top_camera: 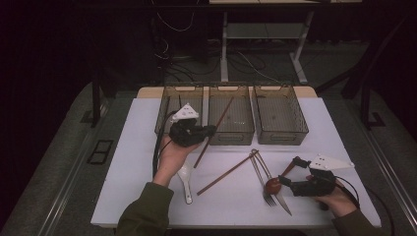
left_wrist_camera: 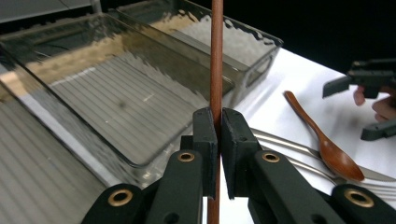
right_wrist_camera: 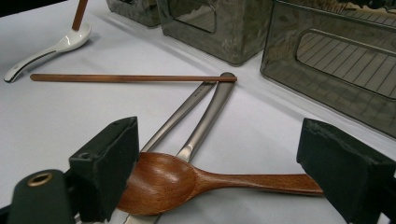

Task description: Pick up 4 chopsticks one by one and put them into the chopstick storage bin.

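The left gripper's (left_wrist_camera: 218, 140) jaws are pinched tight on a brown chopstick (left_wrist_camera: 216, 60), with only the stick's thickness between the pads. In the left gripper view the stick runs straight up toward twelve o'clock from the pads and its other end drops out of the frame at six. In the high view this gripper (top_camera: 209, 131) sits at the front edge of the middle bin (top_camera: 231, 132), and the held chopstick (top_camera: 219, 123) slants from the bin's inside at one o'clock down to the white table (top_camera: 137, 162) at seven o'clock, its lower end near a white spoon (top_camera: 186, 177).

The right gripper's (right_wrist_camera: 219, 182) jaws stand wide apart and grip nothing. A wooden spoon (right_wrist_camera: 187, 179) lies between them on the table, its bowl just beside the pad at nine o'clock and its handle reaching toward the pad at three o'clock. Whether the bowl touches that pad cannot be told. In the high view this gripper (top_camera: 287, 174) rests at the table's near right, at four o'clock from the bins.

A second chopstick (top_camera: 227, 173) lies flat on the table between the two grippers. A fork (top_camera: 263, 179) and a knife (top_camera: 275, 187) lie under the wooden spoon's bowl.
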### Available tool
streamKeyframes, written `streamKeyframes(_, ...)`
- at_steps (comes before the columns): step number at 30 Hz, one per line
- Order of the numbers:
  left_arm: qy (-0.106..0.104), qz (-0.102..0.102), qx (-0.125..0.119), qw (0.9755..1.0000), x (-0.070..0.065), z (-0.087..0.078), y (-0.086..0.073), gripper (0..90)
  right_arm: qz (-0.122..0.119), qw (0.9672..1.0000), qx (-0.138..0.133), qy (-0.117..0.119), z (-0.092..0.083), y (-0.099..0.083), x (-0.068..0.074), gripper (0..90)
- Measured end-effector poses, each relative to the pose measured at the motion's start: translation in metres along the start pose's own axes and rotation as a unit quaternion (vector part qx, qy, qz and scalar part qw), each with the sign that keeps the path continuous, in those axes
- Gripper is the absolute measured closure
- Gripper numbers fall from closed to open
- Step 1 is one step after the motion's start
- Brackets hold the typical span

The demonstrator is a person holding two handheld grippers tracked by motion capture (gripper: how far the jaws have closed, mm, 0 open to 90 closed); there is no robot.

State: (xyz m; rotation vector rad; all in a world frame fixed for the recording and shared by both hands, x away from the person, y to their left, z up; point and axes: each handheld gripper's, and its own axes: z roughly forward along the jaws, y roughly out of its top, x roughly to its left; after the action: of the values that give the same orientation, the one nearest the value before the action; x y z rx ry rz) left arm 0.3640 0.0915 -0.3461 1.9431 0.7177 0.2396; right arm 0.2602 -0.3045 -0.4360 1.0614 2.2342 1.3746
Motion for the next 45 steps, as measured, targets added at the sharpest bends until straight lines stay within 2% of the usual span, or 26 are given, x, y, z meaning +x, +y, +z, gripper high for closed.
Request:
streamKeyframes(3, 0.006, 0.003, -0.002, 1.0000, 0.007, -0.004, 0.007, 83.8, -0.001, 1.0000, 0.000, 0.000, 0.000, 0.000, 0.000, 13.0)
streamKeyframes(13, 0.024, -0.012, -0.015, 0.9995, 0.031, -0.013, 0.030, 83.8, 0.001, 1.0000, 0.000, -0.002, -0.001, 0.000, -0.001, 13.0)
streamKeyframes(17, 0.031, -0.007, -0.017, 0.9993, 0.043, -0.017, 0.042, 83.8, 0.002, 1.0000, -0.001, -0.003, -0.001, 0.000, -0.001, 13.0)
streamKeyframes(23, 0.044, -0.012, -0.020, 0.9987, 0.059, -0.020, 0.054, 83.8, 0.002, 1.0000, -0.002, -0.003, -0.001, 0.000, -0.001, 13.0)
streamKeyframes(33, 0.066, -0.011, -0.012, 0.9977, 0.087, -0.022, 0.065, 83.8, 0.003, 1.0000, -0.003, -0.004, -0.001, 0.000, -0.001, 13.0)
streamKeyframes(40, 0.099, -0.013, -0.014, 0.9949, 0.107, -0.023, 0.068, 83.8, 0.004, 1.0000, -0.005, -0.006, -0.001, 0.000, -0.002, 13.0)
streamKeyframes(45, 0.120, -0.013, 0.001, 0.9927, 0.121, -0.022, 0.062, 83.8, 0.005, 0.9999, -0.007, -0.008, -0.002, -0.001, -0.002, 13.0)
